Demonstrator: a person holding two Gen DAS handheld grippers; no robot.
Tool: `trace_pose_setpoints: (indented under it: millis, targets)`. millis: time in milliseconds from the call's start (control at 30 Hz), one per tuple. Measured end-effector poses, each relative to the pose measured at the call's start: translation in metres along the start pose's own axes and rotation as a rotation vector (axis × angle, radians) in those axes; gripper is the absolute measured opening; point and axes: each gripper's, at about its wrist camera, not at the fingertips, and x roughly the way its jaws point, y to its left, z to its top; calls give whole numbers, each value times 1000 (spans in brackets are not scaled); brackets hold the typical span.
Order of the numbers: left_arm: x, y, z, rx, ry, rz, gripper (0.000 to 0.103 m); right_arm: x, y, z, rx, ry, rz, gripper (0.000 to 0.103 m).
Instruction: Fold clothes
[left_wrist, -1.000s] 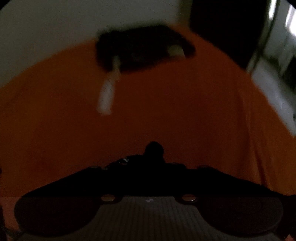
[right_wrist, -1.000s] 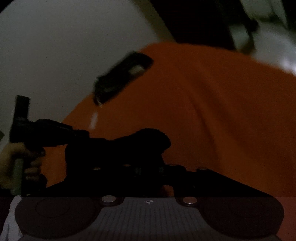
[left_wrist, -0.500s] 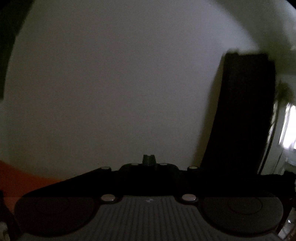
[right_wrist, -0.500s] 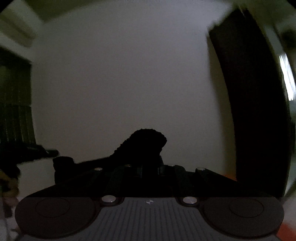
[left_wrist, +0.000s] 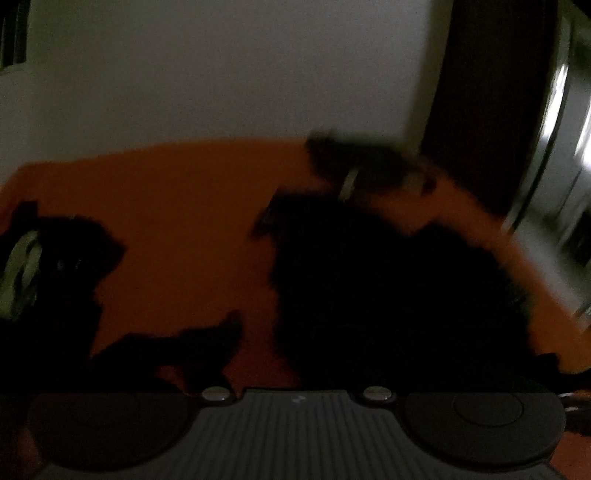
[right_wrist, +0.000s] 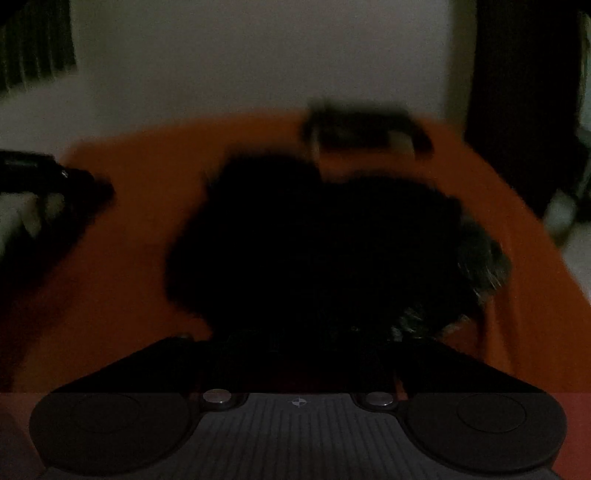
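The room is very dark and both views are blurred. A black garment lies in a heap on the orange cloth surface; it also shows in the right wrist view. My left gripper and my right gripper point at the heap, and their fingers merge with the black cloth, so the jaws cannot be made out. The left gripper also shows at the left edge of the right wrist view, held by a hand.
A dark flat object with pale patches lies on the far part of the orange surface, also in the left view. A pale wall and a dark door stand behind.
Both cameras swung up to the wall half a second ago and have come back down onto the orange surface. The black garment now lies spread in a heap in front of both grippers.
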Motion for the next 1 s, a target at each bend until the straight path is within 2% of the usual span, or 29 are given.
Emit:
trace_pose_setpoints:
  millis: [67, 200, 267, 400, 500, 600, 633, 700, 767, 800, 833, 933, 1000]
  targets:
    - [20, -4, -30, 63, 56, 36, 86, 6, -3, -20, 48, 50, -2, 53]
    - [41, -15, -50, 136, 95, 44, 89, 5, -4, -43, 157, 65, -22, 57]
    - [46, -21, -56, 171, 106, 49, 92, 10, -5, -46, 209, 40, -25, 63]
    - [67, -42, -68, 269, 119, 86, 92, 20, 8, -43, 265, -24, -66, 66]
    - [81, -48, -66, 274, 120, 97, 92, 34, 16, -42, 285, -58, -151, 67]
    - [91, -53, -61, 262, 127, 111, 92, 46, 12, -42, 349, -81, -197, 67]
    - [96, -53, -58, 258, 128, 111, 92, 50, 8, -43, 378, -90, -200, 62]
    - [108, -53, -55, 255, 130, 109, 92, 50, 3, -44, 397, -115, -215, 44]
    - [115, -56, -56, 262, 130, 107, 90, 50, 1, -47, 400, -142, -246, 13]
    - [117, -57, -57, 261, 128, 106, 85, 49, -3, -48, 419, -150, -240, 13]
    - [120, -57, -58, 258, 125, 105, 72, 49, -7, -50, 441, -156, -229, 13]
    - [127, -53, -62, 203, 141, 48, 46, 49, -14, -53, 476, -163, -213, 13]
    - [130, -50, -65, 162, 137, 33, 46, 48, -16, -55, 484, -182, -213, 13]
